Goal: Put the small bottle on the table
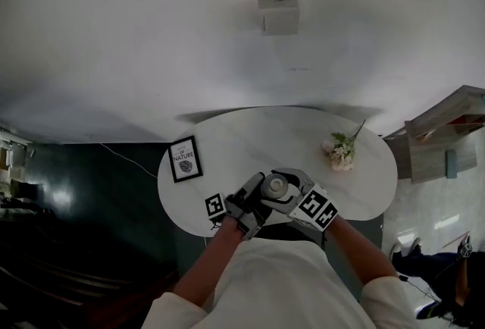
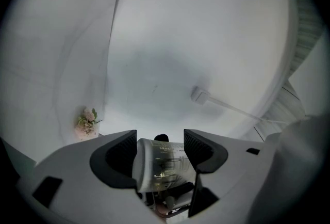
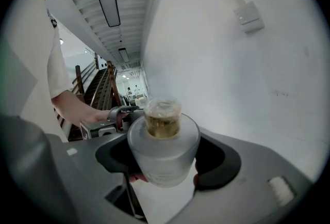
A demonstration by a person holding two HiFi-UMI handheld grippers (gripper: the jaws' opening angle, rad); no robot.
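White oval counter [image 1: 250, 138] is sitting against a plain white wall [image 1: 151, 32] w/ a small box [image 1: 278, 15] mounted on it. A framed print [image 1: 186, 158] and pink flowers [image 1: 339, 151] are resting on the counter, well apart. Right hand-held gripper [image 3: 165, 158] is clamping the small bottle [image 1: 274, 185] in the air over the counter's near edge. Left hand-held gripper [image 2: 161, 148] is standing wide around it.
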